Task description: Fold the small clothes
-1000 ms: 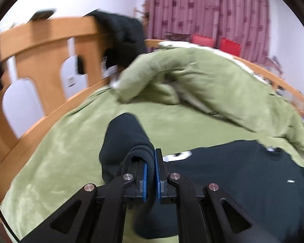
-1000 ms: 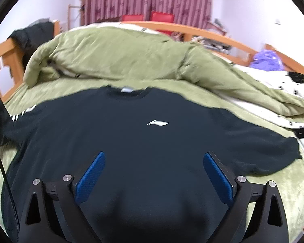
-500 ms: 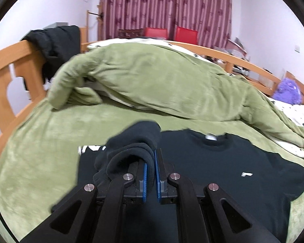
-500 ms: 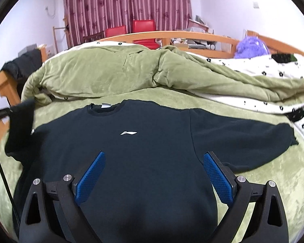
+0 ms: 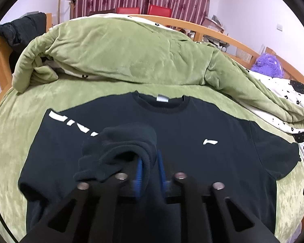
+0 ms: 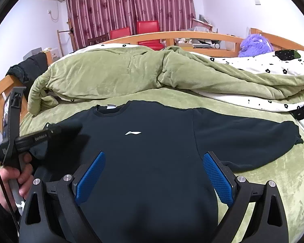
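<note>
Two matte black claws, each built of angular linkage arms pinned with round silver screws. Left claw (image 5: 149, 169): narrow blue pads (image 5: 139, 172), blurred. Right claw (image 6: 153, 179): broad blue pads (image 6: 217, 177) with a fine knurled grid. At far left of the right view, a grey-and-black handle with small white lettering, a thin black cable trailing down, gripped by a hand (image 6: 11, 179) above a dark sleeve (image 6: 0, 212).
</note>
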